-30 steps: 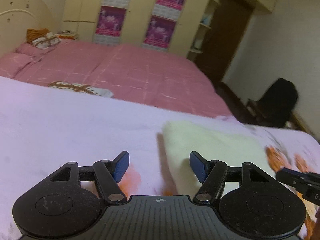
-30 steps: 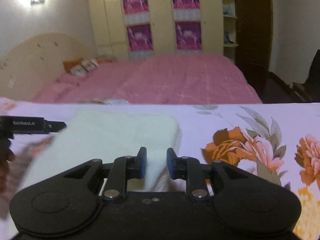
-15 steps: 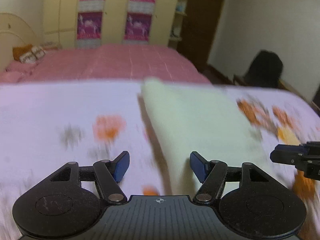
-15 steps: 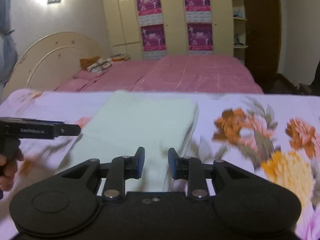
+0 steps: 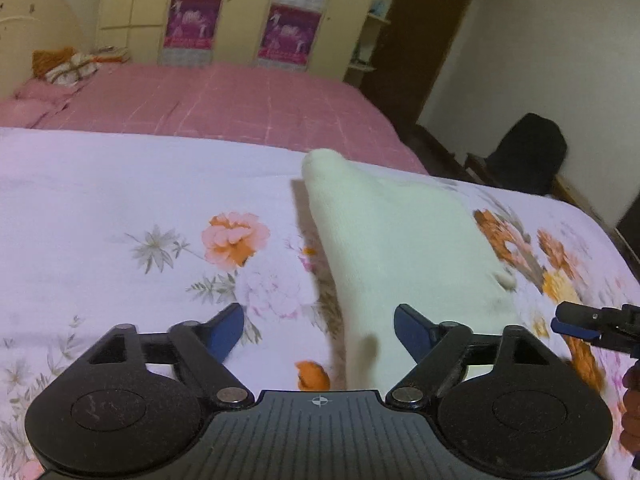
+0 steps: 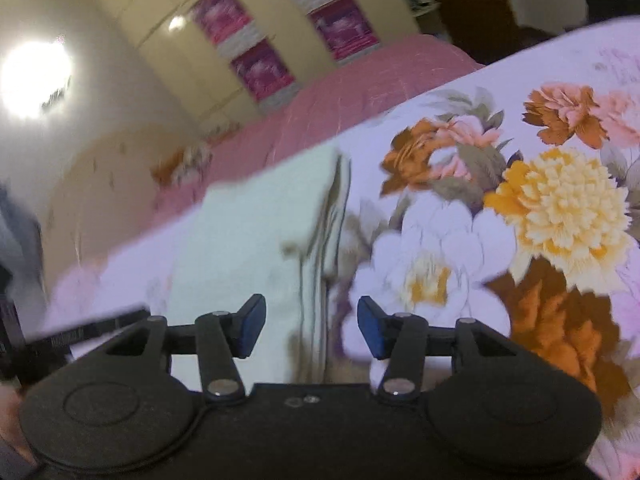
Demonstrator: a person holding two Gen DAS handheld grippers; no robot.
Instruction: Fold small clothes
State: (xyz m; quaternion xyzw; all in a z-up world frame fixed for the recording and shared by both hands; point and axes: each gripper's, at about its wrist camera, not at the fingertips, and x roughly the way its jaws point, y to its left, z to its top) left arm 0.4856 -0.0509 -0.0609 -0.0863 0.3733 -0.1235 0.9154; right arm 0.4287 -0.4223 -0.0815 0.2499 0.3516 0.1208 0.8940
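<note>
Since a second ago the right gripper (image 6: pixel 310 322) widened; both jaws wide, empty. Left gripper (image 5: pixel 319 330): pinch cream garment (image 5: pixel 400 248) edge at 12 o'clock.

Floral sheet (image 5: pixel 120 200) spreads up front, pink bed (image 5: pixel 224 100) behind it, pillows (image 5: pixel 68 66) by the headboard (image 5: pixel 36 20), posters (image 5: pixel 192 20) on the wardrobe, dark chair (image 5: pixel 528 152) right.

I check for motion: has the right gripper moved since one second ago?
Yes. The right gripper has rolled: the wardrobe, level before, now tilts. Its jaws, nearly shut before, stand open over the cloth edge.
</note>
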